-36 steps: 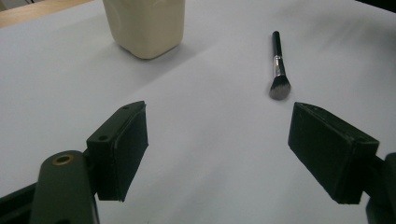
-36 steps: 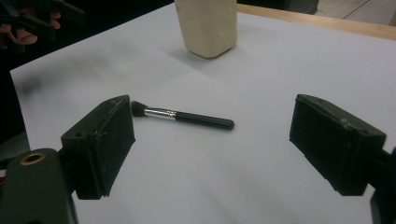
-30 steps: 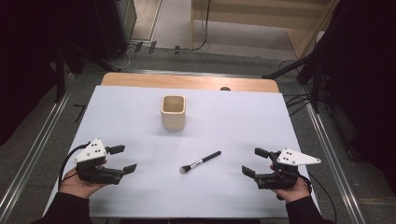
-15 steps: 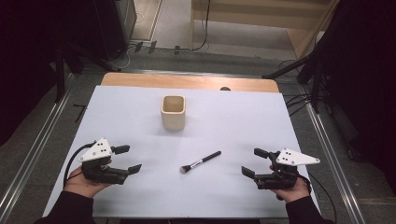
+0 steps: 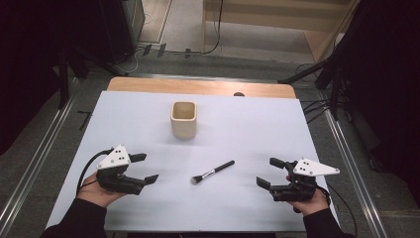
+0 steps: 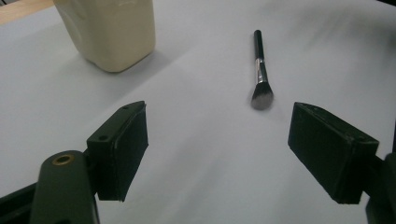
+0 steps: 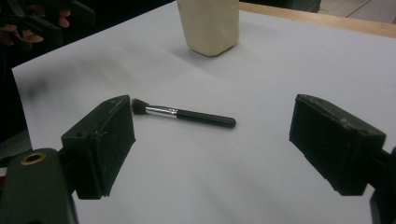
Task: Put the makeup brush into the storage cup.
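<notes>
Two grippers, left gripper (image 5: 145, 168) and right gripper (image 5: 270, 172), were held with jaws spread; the makeup brush (image 5: 213, 172) at lower centre was best pinched mid-handle.

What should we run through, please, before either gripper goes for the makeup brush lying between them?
1. Left gripper jaws apart, nothing between them: ok.
2. Right gripper jaws apart, nothing between them: ok.
3. Makeup brush lies flat on the white table cover, touching neither gripper: ok.
4. Brush handle bare on both sides for a grasp: ok.
5. Beige cup upright, apart from the brush: ok.
6. Cup empty: cannot tell, its inside is in shadow.
</notes>
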`<state>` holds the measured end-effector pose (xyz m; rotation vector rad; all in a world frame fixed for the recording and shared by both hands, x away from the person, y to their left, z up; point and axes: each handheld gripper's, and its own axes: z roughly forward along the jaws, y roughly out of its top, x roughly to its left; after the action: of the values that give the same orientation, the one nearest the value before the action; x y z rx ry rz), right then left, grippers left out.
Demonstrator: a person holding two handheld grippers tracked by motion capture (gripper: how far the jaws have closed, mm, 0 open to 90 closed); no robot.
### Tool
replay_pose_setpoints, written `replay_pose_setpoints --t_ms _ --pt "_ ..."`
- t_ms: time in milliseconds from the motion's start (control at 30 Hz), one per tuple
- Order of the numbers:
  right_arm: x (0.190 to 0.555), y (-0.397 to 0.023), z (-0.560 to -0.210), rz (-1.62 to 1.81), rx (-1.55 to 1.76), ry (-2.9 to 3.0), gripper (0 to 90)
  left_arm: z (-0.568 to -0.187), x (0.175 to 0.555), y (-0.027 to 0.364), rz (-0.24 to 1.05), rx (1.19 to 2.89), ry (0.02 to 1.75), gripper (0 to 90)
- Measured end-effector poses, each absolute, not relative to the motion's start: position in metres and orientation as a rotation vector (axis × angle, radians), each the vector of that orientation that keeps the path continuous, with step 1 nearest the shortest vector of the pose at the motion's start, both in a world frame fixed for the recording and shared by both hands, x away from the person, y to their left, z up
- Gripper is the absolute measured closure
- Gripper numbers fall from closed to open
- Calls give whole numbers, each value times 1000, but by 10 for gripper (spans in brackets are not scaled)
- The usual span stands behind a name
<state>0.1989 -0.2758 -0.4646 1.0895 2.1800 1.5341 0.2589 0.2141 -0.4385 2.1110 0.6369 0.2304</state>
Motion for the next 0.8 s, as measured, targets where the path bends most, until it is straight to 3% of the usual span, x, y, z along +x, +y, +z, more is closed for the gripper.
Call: replay_pose_setpoints --t_ms 800 --pt "200 -275 -467 1538 1098 2192 147 -429 267 189 212 2122 587 204"
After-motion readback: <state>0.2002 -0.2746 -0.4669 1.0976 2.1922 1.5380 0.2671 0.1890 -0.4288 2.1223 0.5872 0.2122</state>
